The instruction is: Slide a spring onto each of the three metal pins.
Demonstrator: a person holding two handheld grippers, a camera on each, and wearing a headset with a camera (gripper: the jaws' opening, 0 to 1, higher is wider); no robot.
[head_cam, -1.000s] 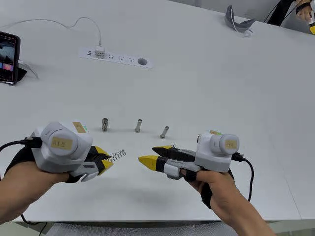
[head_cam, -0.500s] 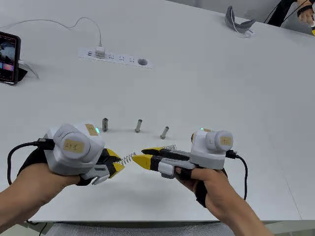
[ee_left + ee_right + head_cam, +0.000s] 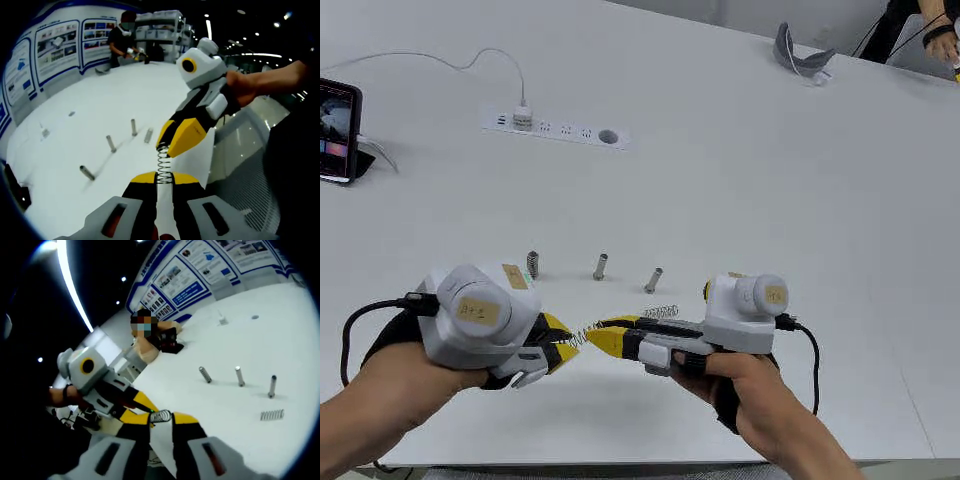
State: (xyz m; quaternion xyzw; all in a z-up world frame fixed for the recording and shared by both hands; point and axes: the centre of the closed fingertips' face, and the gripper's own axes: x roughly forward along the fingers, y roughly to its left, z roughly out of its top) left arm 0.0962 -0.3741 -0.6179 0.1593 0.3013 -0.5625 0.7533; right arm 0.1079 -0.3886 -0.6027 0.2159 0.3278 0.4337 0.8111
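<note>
While the left gripper [image 3: 565, 338] pinches one end of a spring [image 3: 582, 332] tight in its jaws, the right gripper [image 3: 601, 332] meets it from the right. Both are nearest the person, held up over the table [image 3: 770, 200]. The spring sticks out sideways between the two. I think it is being passed across, or turned, so it can go down on a pin end first. The right gripper's jaws stand close together around the free end of the spring. In the right gripper view the coil sits in the small gap between them, but I cannot tell if they squeeze it.

A little farther, a loose spring [image 3: 661, 312] lies flat on the table, just on the near side of the right pin [image 3: 653, 281]. It is likely kept there for its turn.

Farther again is a row. The left pin [image 3: 532, 255] has a fitted spring [image 3: 532, 267] around it. The middle pin [image 3: 600, 267] and the right pin are bare, so two seem left to do. They stand apart from each other, which leaves room for the jaws.

Far off lie a power strip [image 3: 555, 130] and, at the far left, a phone [image 3: 335, 120].
</note>
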